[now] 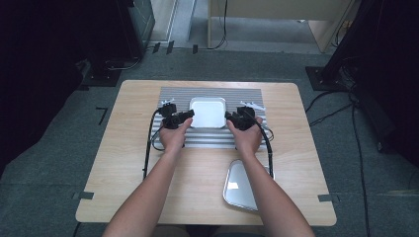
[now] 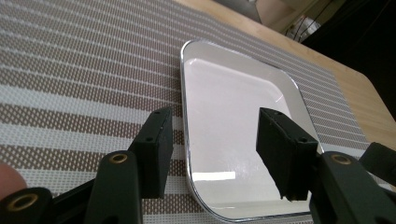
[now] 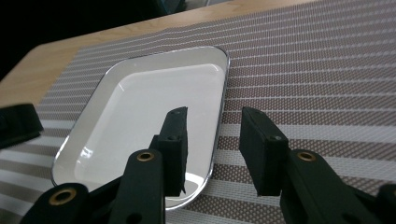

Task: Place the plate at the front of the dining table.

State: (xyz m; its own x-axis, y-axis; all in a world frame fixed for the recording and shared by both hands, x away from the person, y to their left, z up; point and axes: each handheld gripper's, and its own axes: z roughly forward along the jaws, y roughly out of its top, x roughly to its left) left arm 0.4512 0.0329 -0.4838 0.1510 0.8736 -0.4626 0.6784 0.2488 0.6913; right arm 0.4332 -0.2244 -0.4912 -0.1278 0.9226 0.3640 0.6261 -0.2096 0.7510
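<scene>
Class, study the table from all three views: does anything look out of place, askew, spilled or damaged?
Nothing is spilled or damaged. The one oddity is the second metal tray, lying tilted off the striped mat near the table's front edge, partly under a forearm. The white tray sits square on the mat, with each hand-held gripper, left and right, open astride one rim.

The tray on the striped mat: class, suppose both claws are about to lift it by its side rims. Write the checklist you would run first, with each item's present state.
1. Left claw open, astride the tray rim: ok.
2. Right claw open, astride the opposite rim: ok.
3. Tray empty: ok.
4. Tray lies flat on the striped mat: ok.
5. Second tray near the table edge stays clear of the lift: ok.
6. Jaws low enough to catch the rim: cannot tell.
</scene>
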